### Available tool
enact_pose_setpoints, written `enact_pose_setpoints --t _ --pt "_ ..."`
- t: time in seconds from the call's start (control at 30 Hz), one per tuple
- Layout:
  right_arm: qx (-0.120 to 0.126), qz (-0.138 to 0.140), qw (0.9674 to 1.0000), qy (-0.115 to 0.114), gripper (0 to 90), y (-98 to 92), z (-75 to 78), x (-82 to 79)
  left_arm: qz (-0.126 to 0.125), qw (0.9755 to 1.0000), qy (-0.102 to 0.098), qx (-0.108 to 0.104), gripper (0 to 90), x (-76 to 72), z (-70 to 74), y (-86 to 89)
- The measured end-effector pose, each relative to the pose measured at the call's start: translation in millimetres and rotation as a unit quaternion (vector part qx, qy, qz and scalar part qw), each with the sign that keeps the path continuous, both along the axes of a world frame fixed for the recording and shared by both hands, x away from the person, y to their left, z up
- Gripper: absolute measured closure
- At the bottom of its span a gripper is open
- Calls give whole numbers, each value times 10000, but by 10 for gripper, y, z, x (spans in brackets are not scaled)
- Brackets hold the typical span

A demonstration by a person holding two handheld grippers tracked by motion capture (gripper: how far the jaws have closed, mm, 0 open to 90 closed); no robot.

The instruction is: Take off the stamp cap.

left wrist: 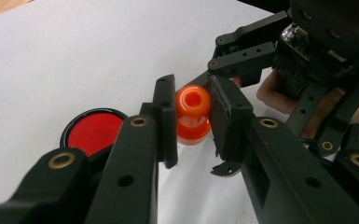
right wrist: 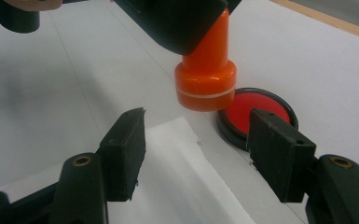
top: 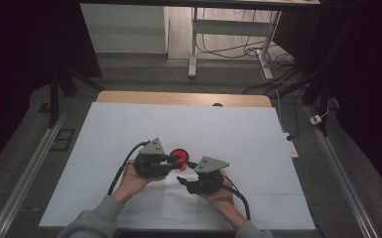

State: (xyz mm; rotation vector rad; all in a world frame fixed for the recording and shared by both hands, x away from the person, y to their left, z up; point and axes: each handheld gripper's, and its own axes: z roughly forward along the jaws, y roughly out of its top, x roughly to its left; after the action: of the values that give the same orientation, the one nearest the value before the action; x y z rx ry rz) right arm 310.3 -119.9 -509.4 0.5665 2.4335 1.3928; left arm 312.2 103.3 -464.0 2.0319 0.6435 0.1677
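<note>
An orange stamp [left wrist: 193,114] with a round knob hangs a little above the white sheet, base down, and my left gripper [left wrist: 193,122] is shut on its neck. Under and just beyond it lies a round red ink pad [left wrist: 93,133] in a black rim. In the high view the stamp [top: 183,162] sits between both hands, beside the ink pad [top: 179,153]. My right gripper [right wrist: 196,149] is open, its jaws wide apart below the stamp [right wrist: 206,79] and not touching it. A small white paper slip [right wrist: 186,186] lies beneath those jaws.
A large white sheet [top: 129,129] covers most of the wooden table [top: 178,97]. The paper slip [top: 178,201] lies near the front edge between the forearms. Desk legs and cables stand on the floor beyond the table.
</note>
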Motion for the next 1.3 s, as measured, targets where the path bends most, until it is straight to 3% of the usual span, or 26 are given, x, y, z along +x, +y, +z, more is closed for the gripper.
enact_pose_setpoints --t 0.6,0.97,1.3 --pt "28 -129 9998 -129 451 25 7 17 -57 10000 18 30 724 -6 -16 -41" --pt "69 -148 9997 -178 589 24 19 21 -47 10000 16 28 724 -7 -20 -39" --pt "65 -113 9997 -190 614 32 21 15 -44 10000 24 33 724 -4 -26 -39"
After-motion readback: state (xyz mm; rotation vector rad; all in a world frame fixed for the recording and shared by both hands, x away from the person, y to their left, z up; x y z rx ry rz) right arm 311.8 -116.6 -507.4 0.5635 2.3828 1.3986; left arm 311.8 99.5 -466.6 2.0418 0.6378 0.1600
